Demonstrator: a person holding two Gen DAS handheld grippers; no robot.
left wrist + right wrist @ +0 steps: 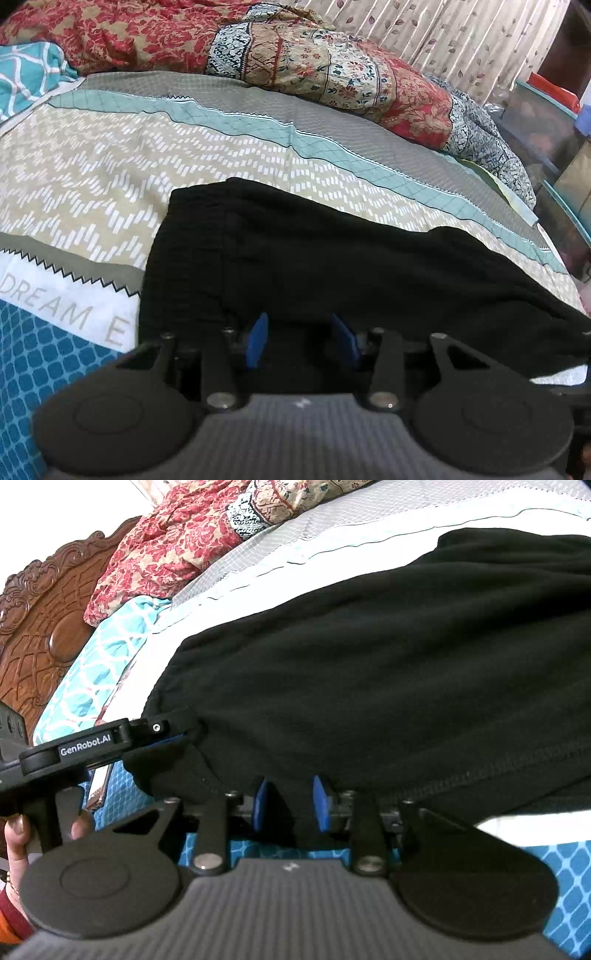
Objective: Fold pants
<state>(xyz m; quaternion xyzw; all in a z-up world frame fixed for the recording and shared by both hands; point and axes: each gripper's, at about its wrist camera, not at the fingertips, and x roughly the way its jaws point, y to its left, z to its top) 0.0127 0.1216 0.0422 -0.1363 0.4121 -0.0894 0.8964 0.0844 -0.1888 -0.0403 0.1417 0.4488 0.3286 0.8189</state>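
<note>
Black pants (369, 657), soft and limp, lay mid-frame on the bed (92, 177), both the left tool (304, 341) and right tool (291, 801) pinching their near edge, likely the best hold.

Bed with patterned bedsheet (110, 177) — beige, teal and grey bands, black pants (295, 258) spread flat across it, red floral quilt (332, 74) bunched along the far side, carved wooden headboard (44, 620) — dark brown.

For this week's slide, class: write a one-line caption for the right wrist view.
Both grippers pinch the near edge of black pants spread on a patterned bedsheet.
</note>
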